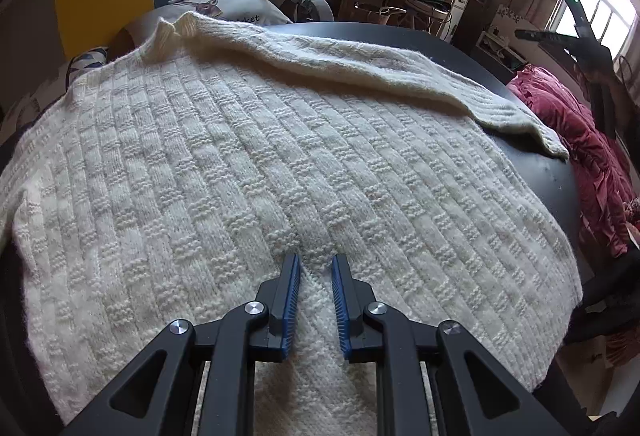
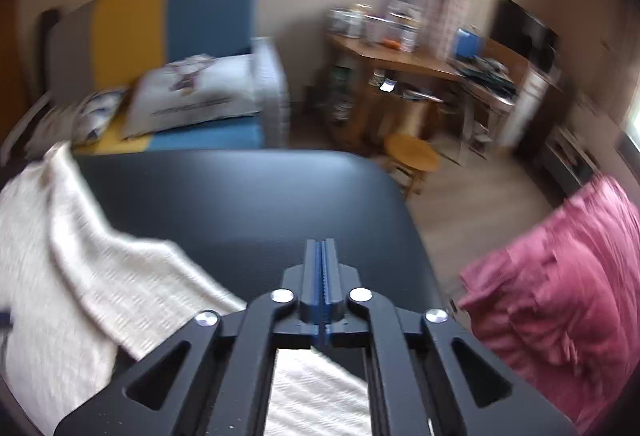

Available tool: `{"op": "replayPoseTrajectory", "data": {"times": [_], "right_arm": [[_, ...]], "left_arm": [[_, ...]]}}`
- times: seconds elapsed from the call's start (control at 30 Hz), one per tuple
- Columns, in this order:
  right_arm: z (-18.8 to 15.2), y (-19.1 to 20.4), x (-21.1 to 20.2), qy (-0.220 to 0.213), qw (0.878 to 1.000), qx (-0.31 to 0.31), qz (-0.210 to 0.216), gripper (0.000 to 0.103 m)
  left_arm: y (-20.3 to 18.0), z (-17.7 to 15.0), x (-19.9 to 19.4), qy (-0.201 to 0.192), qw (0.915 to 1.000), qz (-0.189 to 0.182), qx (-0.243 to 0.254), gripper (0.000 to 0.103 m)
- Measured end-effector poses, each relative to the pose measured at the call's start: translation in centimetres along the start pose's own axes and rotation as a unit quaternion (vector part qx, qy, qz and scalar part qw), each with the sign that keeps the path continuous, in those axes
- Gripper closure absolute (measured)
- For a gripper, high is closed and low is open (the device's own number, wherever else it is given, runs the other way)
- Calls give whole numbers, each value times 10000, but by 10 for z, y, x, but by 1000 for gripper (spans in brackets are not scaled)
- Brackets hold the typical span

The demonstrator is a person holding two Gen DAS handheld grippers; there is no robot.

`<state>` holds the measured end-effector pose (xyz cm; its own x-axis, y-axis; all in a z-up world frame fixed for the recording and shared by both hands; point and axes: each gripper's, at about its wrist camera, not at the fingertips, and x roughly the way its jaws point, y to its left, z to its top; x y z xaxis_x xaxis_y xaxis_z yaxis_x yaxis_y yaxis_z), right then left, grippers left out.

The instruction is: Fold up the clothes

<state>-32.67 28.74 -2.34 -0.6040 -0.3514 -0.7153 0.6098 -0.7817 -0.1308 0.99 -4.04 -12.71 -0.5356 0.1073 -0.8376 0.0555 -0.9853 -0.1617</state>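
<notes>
Across the dark desk [image 1: 532, 171] we see the cream sweater [image 1: 240, 155] spread flat, one sleeve [image 1: 360, 71] folded over toward the right edge. Our left gripper [image 1: 316, 264] pinches a ridge of knit at the near hem; our right gripper [image 2: 322, 248], fully closed and empty, hovers above bare desk beside the pink garment [image 2: 560, 296].

Knit wool lying over a smooth matt top

The cream sweater [image 1: 256, 163] is showing a thick, fuzzy basket-weave knit; beside it the black table [image 2: 248, 203] is looking smooth and matt; just past the table's edge, red cloth [image 2: 560, 296] is bunching, crinkled.
</notes>
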Motion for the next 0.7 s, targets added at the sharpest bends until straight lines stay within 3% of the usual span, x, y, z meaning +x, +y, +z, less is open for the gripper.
{"op": "replayPoseTrajectory", "data": {"times": [0.17,0.27,0.37,0.47,0.5,0.7], "right_arm": [[-56,61,-5,204,9956,-820,413,82],[-93,86,-10,303,9923,-1150,351,80],[-123,106,-10,333,9859,-1641,-33,77],[-149,127,1,346,9692,-2342,-677,77],[-155,131,7,420,9653,-2476,-710,75],[-152,142,27,173,9456,-2999,-1246,65]], "left_arm": [[1,-1,-1,-44,9999,-19,-90,87],[0,-2,0,-65,9999,50,-74,87],[0,-3,0,-80,9999,70,-119,86],[0,-4,0,-104,9997,76,-184,86],[0,-4,0,-105,9997,84,-191,86],[2,-5,-1,-95,9998,92,-179,86]]}}
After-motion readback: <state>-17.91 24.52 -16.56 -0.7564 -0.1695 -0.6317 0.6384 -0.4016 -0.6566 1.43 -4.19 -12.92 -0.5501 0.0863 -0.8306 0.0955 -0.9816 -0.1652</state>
